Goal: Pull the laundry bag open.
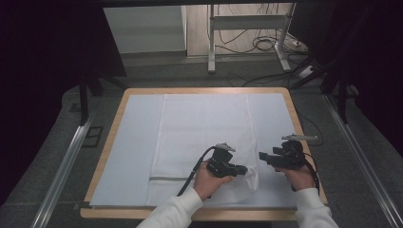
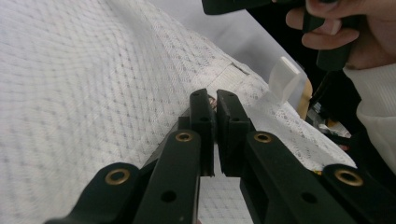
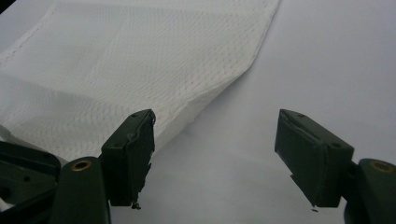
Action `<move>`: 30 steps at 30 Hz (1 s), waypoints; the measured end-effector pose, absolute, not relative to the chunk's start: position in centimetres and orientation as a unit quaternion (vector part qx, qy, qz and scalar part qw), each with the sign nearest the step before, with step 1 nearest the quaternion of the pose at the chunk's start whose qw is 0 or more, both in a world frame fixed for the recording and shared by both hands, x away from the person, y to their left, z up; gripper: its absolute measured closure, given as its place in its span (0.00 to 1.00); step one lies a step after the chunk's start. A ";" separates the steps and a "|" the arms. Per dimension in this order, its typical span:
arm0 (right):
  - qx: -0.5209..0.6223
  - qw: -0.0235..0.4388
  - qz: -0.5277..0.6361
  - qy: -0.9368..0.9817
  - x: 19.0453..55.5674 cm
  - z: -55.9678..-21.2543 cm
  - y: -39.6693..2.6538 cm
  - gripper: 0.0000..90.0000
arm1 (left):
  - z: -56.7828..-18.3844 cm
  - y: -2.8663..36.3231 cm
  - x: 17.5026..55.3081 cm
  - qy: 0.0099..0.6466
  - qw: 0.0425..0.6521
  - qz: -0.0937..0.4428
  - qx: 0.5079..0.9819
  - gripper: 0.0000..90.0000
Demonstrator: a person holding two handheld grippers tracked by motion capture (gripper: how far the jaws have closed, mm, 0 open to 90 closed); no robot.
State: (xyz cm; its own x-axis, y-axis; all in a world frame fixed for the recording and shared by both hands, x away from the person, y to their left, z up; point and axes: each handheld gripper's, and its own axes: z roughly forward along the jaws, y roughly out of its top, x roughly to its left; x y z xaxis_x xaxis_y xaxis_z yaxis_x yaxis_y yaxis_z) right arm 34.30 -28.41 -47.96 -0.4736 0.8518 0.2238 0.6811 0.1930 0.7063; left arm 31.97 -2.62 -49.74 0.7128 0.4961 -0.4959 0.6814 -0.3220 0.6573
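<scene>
the left gripper [image 1: 243, 169] pinches the white towel [image 1: 204, 128] near the table's [image 1: 110, 142] near edge. the right gripper [image 1: 262, 156], jaws wide and empty, sits beside the towel's right edge.

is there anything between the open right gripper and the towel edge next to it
Nothing visible. The right gripper stands open over bare white mat, and the towel edge lies just past its left jaw with only mat between. The left gripper is shut on the towel's near corner.
</scene>
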 end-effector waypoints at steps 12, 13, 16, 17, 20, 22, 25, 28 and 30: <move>0.507 0.106 0.390 0.762 34.2 -47.7 -28.4 0.29 | -49.2 -1.4 32.1 0.368 0.460 -0.096 0.803 0.97; 0.509 0.103 0.390 0.760 34.2 -47.6 -28.4 0.28 | -49.1 -1.3 32.1 0.369 0.460 -0.096 0.802 0.97; 0.512 0.097 0.392 0.758 34.1 -47.3 -28.4 0.27 | -49.0 -1.1 32.1 0.369 0.462 -0.094 0.801 0.97; 0.513 0.094 0.393 0.757 34.1 -47.2 -28.4 0.27 | -48.9 -1.0 32.1 0.369 0.462 -0.094 0.801 0.97; 0.518 0.084 0.396 0.753 34.1 -47.1 -28.2 0.26 | -48.9 -1.0 32.1 0.370 0.462 -0.093 0.801 0.97; 0.523 0.076 0.399 0.750 34.1 -47.1 -28.1 0.26 | -48.9 -1.1 32.1 0.369 0.462 -0.093 0.801 0.97; 0.526 0.061 0.400 0.748 34.2 -47.1 -27.7 0.26 | -49.0 -1.3 32.0 0.368 0.461 -0.093 0.802 0.97; 0.532 0.050 0.396 0.746 34.3 -47.3 -27.3 0.25 | -49.1 -1.5 31.9 0.365 0.457 -0.094 0.805 0.97; 0.538 0.045 0.394 0.744 34.4 -47.4 -27.2 0.25 | -49.2 -1.8 31.9 0.364 0.457 -0.094 0.806 0.97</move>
State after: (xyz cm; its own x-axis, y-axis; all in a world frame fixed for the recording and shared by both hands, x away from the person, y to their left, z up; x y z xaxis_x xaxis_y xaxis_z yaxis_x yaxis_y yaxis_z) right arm 34.37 -27.15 -47.39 -0.4173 0.8360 0.3564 0.7647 0.1111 0.6348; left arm 31.87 -1.75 -49.16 0.7176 0.5004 -0.4844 0.6726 -0.3175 0.6684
